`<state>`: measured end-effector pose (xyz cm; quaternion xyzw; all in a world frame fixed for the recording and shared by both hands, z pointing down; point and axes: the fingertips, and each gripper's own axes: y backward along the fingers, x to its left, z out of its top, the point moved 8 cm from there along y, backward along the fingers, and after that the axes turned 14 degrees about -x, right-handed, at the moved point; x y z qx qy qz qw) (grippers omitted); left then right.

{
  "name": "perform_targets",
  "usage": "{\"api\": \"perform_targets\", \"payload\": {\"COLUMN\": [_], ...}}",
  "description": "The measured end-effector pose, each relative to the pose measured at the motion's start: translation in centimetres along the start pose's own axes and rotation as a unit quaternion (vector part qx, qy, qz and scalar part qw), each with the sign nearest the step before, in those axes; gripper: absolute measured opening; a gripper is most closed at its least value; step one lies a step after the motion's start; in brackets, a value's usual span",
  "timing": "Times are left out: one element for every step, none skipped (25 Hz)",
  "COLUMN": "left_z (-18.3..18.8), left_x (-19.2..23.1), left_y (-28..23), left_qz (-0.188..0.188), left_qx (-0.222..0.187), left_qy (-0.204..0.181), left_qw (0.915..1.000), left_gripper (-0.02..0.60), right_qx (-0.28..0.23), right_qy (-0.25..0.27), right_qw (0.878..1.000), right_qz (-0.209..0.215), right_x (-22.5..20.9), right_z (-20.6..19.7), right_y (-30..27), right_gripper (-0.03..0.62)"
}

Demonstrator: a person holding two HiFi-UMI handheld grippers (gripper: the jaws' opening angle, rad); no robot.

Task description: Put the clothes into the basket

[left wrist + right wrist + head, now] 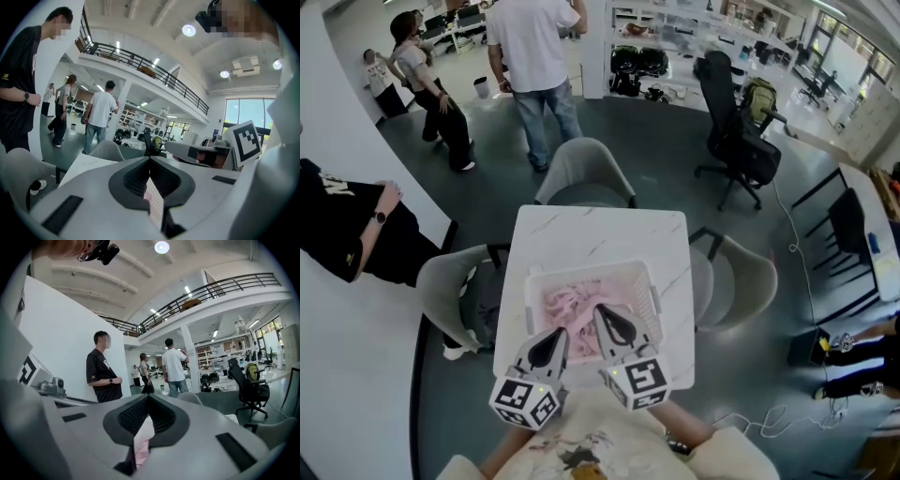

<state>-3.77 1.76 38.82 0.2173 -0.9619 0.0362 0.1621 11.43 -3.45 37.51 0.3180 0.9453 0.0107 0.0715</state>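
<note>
A white basket (pixel 531 302) stands on the white marble-look table (pixel 600 234). A heap of pink clothes (pixel 579 305) lies inside it. My left gripper (pixel 559 334) hovers over the basket's near left corner, shut with nothing held. My right gripper (pixel 602 310) hangs over the pink heap, also shut and empty. In the left gripper view the left gripper (pixel 150 158) points level out into the room, with a strip of basket mesh showing under its jaws. In the right gripper view the right gripper (pixel 148 397) is likewise level, with pink cloth (pixel 140 446) seen beneath it.
Grey chairs stand around the table at the far side (pixel 586 173), the left (pixel 450 291) and the right (pixel 741 281). A black office chair (pixel 736 131) is farther right. A person in a white shirt (pixel 534 56) stands beyond, and another in black (pixel 347 225) at the left.
</note>
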Motion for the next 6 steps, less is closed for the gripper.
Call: {"api": "perform_targets", "payload": {"left_z": [0.0,0.02,0.04,0.06,0.07,0.08], "left_x": [0.04,0.06,0.05,0.03,0.01,-0.03], "left_y": [0.01,0.01,-0.01,-0.04,-0.08,-0.13], "left_qz": [0.001,0.003,0.004,0.005,0.006,0.006], "left_qx": [0.0,-0.001,-0.001,0.0,0.0,0.001], "left_qy": [0.0,0.0,0.0,0.0,0.0,0.001], "left_qw": [1.0,1.0,1.0,1.0,1.0,1.0], "left_gripper": [0.009,0.009,0.009,0.009,0.009,0.009], "right_qx": [0.003,0.005,0.008,0.011,0.014,0.016], "right_qy": [0.001,0.002,0.002,0.002,0.002,0.003], "right_qw": [1.0,1.0,1.0,1.0,1.0,1.0], "right_qz": [0.0,0.0,0.0,-0.001,-0.002,-0.003], "right_x": [0.0,-0.02,-0.07,-0.15,-0.24,-0.34], "right_z": [0.05,0.07,0.09,0.14,0.21,0.29], "right_y": [0.0,0.01,0.02,0.05,0.06,0.08], "right_gripper": [0.008,0.008,0.008,0.008,0.008,0.008]}}
